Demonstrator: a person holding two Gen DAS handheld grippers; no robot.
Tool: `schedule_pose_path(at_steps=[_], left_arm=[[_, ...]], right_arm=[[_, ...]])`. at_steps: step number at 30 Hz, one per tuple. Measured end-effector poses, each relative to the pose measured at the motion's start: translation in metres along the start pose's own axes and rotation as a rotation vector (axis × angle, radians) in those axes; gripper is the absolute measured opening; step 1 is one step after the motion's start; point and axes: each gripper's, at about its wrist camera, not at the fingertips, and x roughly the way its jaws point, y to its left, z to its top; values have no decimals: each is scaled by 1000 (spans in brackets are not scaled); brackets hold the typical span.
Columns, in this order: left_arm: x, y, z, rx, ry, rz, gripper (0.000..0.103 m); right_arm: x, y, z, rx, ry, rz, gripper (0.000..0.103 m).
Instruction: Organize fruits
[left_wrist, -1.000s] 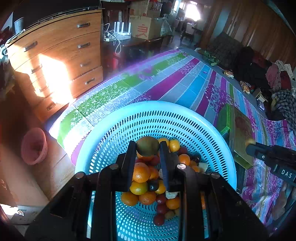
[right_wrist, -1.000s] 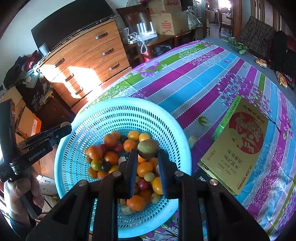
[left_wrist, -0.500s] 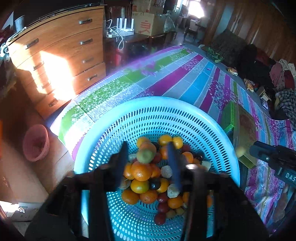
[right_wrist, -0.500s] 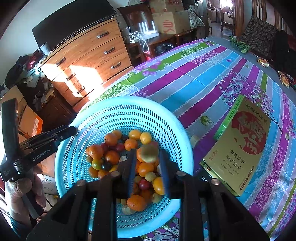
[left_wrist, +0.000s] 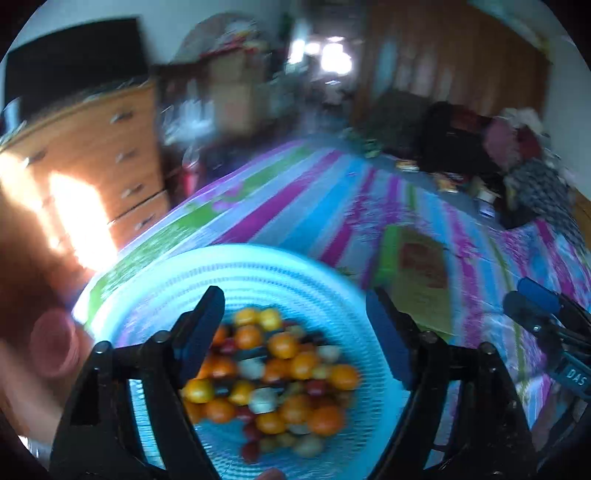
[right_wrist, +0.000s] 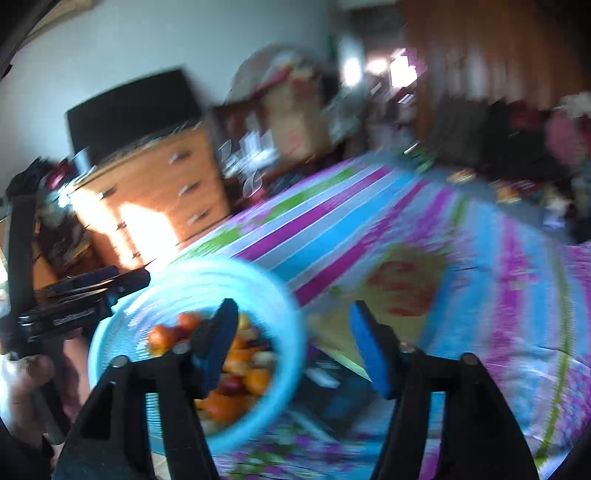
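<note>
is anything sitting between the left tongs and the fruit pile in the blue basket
Nothing visible does. The left tongs have just been opening, stand wide and empty, and look straight down on the fruit pile lying uncovered in the blue basket.

The basket (left_wrist: 325, 280) looks like pale blue plastic, its wall pierced all over with small holes and lightly glossy where the light falls. The fruits (left_wrist: 280, 373) in it have smooth, slightly shiny skins, though blur hides finer texture. A striped, flower-printed cloth (right_wrist: 332, 229) covers the surface, smooth and faintly sheeny. The flat box (left_wrist: 421, 280) on it looks like printed card. The chest of drawers (right_wrist: 162, 184) is orange-brown wood with a satin finish and small metal handles. Both grippers have matt black plastic frames, and their jaws carry matt blue pads (right_wrist: 369, 347).
</note>
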Motion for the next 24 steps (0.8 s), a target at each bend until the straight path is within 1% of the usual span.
schedule_pose_path(at_steps=[1,2,3,4,5,6,7,9,10,12,15,17,19,20,22,23,24], left_arm=[[-5,-26,-4,39,-19,-49,85],[-9,-50,-9,75,-32,-101,89],[-11,-67,-13,100,-38,-136,93],[-12,-96,-24,147,-41,-190,94],[-11,-117,-33,182,-30,-224,95],[-7,-133,-42,209,-11,-252,96],[3,-155,-56,245,26,-298,96],[23,-183,-79,290,86,-337,96],[41,-201,-94,318,139,-358,96],[69,-221,-116,350,216,-372,95],[120,-244,-139,366,311,-359,94],[141,-251,-147,356,336,-346,94],[164,-258,-151,352,362,-321,94],[174,-261,-154,354,384,-313,94],[184,-264,-169,367,434,-294,94],[185,-263,-175,377,452,-292,94],[185,-263,-181,392,471,-290,94]], right_arm=[[-14,-12,-9,8,-28,-33,86],[-32,-31,-24,17,-68,-94,89],[-42,-40,-32,21,-87,-128,92],[-56,-59,-51,26,-109,-195,93],[-61,-72,-65,29,-109,-239,94],[-65,-86,-80,37,-97,-285,95],[-66,-103,-97,54,-68,-321,95],[-59,-141,-132,105,27,-368,95],[-54,-163,-154,143,74,-393,95],[-45,-194,-180,193,137,-423,95],[-32,-243,-209,261,209,-453,95],[-16,-271,-216,276,241,-485,95],[-1,-298,-222,291,280,-485,95],[11,-311,-228,319,338,-486,95],[25,-331,-244,402,429,-476,94],[26,-334,-255,438,462,-464,94],[23,-332,-260,404,458,-479,95]])
